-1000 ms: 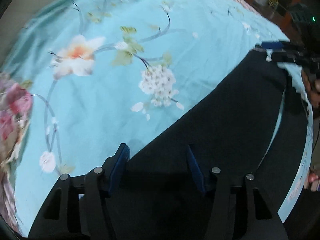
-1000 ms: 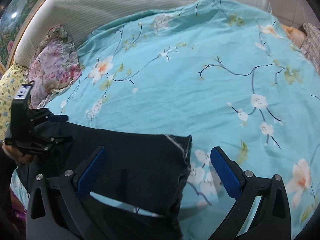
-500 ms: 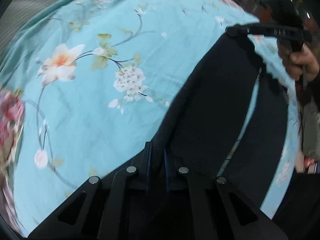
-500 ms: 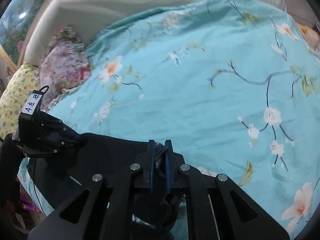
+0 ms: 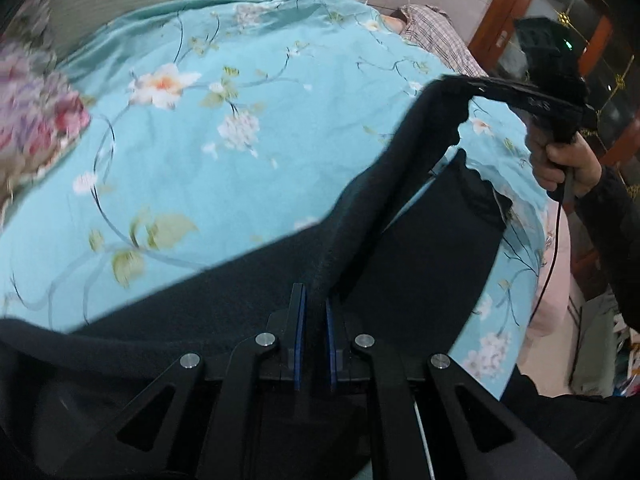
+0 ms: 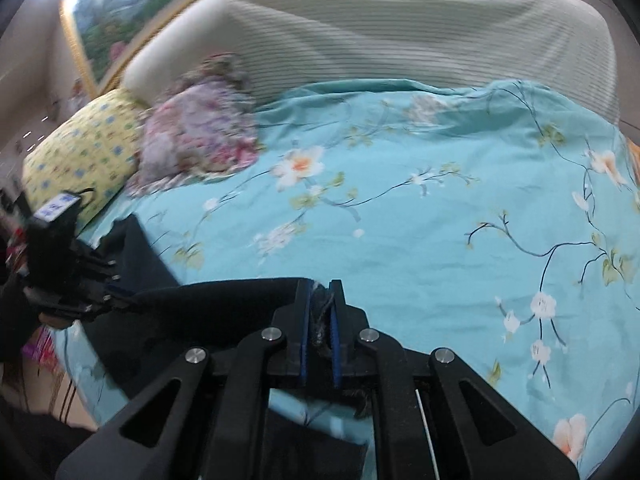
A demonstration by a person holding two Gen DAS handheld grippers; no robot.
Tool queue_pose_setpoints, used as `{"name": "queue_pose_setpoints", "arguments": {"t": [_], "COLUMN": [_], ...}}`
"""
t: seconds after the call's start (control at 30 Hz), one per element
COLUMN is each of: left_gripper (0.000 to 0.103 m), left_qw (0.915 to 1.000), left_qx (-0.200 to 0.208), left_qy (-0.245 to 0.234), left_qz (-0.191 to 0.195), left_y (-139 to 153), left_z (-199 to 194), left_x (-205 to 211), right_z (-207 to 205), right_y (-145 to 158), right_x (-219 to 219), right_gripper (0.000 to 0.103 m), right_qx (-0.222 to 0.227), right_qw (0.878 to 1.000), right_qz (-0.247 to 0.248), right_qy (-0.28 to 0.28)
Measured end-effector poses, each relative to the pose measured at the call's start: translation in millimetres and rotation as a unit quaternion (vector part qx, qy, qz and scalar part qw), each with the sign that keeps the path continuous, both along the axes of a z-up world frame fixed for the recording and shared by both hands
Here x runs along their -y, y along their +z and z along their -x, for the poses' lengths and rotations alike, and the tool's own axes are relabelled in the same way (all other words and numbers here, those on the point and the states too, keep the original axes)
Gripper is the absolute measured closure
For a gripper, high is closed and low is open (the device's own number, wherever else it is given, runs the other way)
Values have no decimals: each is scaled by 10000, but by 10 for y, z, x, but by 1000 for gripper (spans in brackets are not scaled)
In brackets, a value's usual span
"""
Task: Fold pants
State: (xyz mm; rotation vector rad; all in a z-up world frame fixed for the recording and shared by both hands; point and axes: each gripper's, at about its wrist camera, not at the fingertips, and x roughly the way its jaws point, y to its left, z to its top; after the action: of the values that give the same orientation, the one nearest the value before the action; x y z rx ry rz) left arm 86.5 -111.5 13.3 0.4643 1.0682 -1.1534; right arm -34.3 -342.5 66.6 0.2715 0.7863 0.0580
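1. Left wrist view: the left tool is clenched on a raised ridge of the dark pants, its blue pads pressed against the cloth from both sides. The pants spread over the near right part of the bed, on the turquoise flowered bedspread. The gripped edge runs up and away to the far right, where the right tool holds the other end of it, lifted clear of the bedspread. A hand holds that tool's handle at the far right. A second layer of the pants lies flat below the lifted edge. A pink flowered pillow lies at the far left, blurred, and a plaid cloth lies at the far edge of the bed

2. Right wrist view: the right tool is clamped on a frayed corner of the pants, the fabric bunched between the blue pads. From there the lifted edge stretches left to the left tool, which grips it too. The bedspread fills the middle and right. A yellow patterned pillow and the pink flowered pillow sit at the far left against a striped headboard cover
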Motion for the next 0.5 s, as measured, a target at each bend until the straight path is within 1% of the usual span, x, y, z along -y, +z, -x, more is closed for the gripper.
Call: {"name": "queue_pose_setpoints", "arguments": {"t": [0.17, 0.23, 0.33, 0.5], "left_gripper": [96, 96, 96, 96], "left_qw": [9999, 9998, 9997, 9994], "left_qx": [-51, -128, -222, -300], "left_qy": [88, 75, 10, -143], "left_qz": [108, 138, 128, 64], "left_y": [0, -26, -96, -162], "left_z": [238, 322, 403, 596], "left_x": [-135, -179, -215, -202], "right_z": [453, 573, 706, 849], "right_y": [-39, -80, -209, -326], "right_x": [-149, -218, -265, -272], "right_gripper": [94, 94, 95, 95], "right_qx": [-102, -215, -504, -654], "right_qw": [9990, 9982, 9971, 9969], "right_qz": [51, 122, 213, 100], "right_qy": [430, 542, 523, 430]}}
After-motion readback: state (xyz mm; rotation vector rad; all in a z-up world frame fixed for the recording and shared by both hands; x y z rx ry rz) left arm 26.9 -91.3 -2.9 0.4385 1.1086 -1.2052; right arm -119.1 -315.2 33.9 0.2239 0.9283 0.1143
